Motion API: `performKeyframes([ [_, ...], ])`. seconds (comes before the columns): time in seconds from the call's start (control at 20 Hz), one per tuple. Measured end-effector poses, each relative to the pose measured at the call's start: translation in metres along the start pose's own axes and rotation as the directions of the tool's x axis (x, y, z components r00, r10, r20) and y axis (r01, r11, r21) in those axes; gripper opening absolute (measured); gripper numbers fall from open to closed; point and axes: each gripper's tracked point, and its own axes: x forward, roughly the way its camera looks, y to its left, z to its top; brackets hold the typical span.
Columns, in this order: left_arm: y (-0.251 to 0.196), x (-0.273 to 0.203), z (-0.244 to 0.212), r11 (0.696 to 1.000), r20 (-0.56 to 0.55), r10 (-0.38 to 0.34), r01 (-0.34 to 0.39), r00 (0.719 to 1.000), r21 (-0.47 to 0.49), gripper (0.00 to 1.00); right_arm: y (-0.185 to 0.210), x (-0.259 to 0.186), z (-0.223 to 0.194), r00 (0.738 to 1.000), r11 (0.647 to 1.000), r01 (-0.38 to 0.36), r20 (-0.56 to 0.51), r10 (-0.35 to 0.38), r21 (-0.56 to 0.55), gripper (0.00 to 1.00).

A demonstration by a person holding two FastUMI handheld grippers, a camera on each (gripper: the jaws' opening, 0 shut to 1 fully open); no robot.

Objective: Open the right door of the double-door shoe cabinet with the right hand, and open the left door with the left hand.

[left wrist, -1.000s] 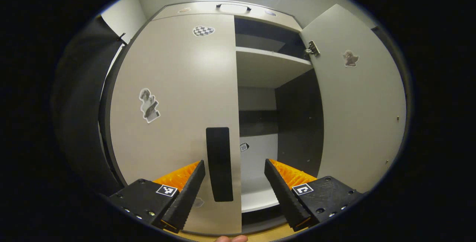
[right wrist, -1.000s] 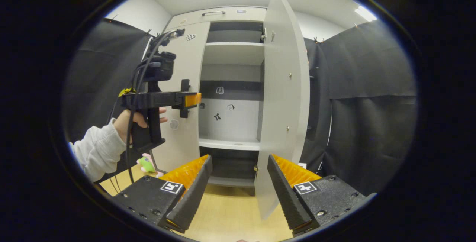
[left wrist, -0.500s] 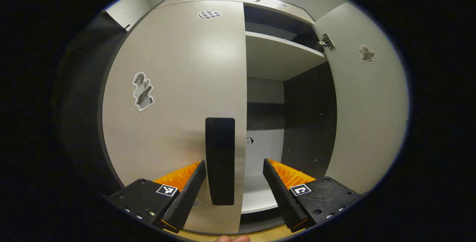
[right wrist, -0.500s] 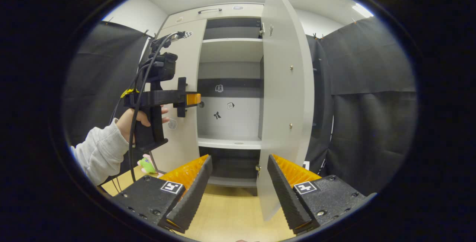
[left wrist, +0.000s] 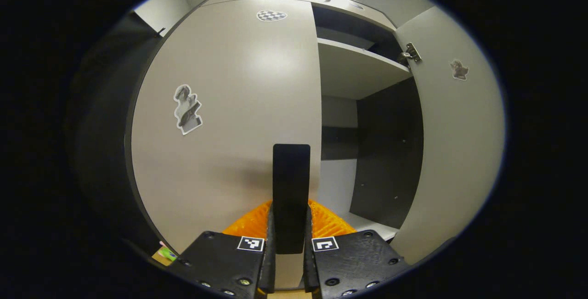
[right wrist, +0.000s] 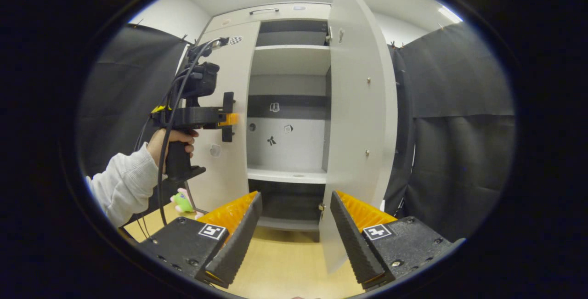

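The pale left door (left wrist: 229,106) of the shoe cabinet stands closed, with a black vertical handle (left wrist: 291,184) near its right edge. My left gripper (left wrist: 289,232) is shut on that handle, one finger pressing each side. In the right gripper view the left gripper (right wrist: 229,119) sits at the left door (right wrist: 225,166), held by a hand (right wrist: 172,139) in a light sleeve. The right door (right wrist: 358,129) is swung wide open, edge toward me. My right gripper (right wrist: 294,218) is open and holds nothing, a little back from the cabinet and low.
Inside the cabinet are pale shelves (right wrist: 287,176) and a dark band with small stickers. The open right door (left wrist: 455,152) stands to the right of the left gripper. A small green toy (right wrist: 183,201) lies on the wooden floor (right wrist: 280,267) by the left door. Black cloth hangs on both sides.
My left gripper moved in and its fingers went from wide open to shut on the left door's handle. The right gripper stayed open and hardly moved.
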Motion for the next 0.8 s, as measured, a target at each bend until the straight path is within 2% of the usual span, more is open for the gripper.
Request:
performKeyframes([
  [0.15,-0.001,-0.002,0.0,1.0,0.0,-0.014,0.014,1.0,-0.009,0.07,0.002,0.0,-0.001,1.0,1.0,-0.006,0.0,0.006,-0.005,0.94],
  [0.4,-0.002,-0.019,0.001,0.999,-0.023,-0.048,0.048,0.999,0.007,0.07,0.0,-0.008,-0.002,1.0,1.0,0.002,0.002,-0.002,-0.023,0.94],
  [0.55,0.002,-0.036,0.003,0.998,-0.031,-0.033,0.035,0.999,0.053,0.07,-0.003,-0.013,-0.006,1.0,1.0,0.018,-0.009,-0.018,-0.023,0.94],
  [0.8,0.014,-0.065,0.005,0.998,-0.013,-0.038,0.039,0.999,0.054,0.07,-0.002,-0.018,-0.006,1.0,1.0,0.021,-0.012,-0.021,-0.014,0.94],
])
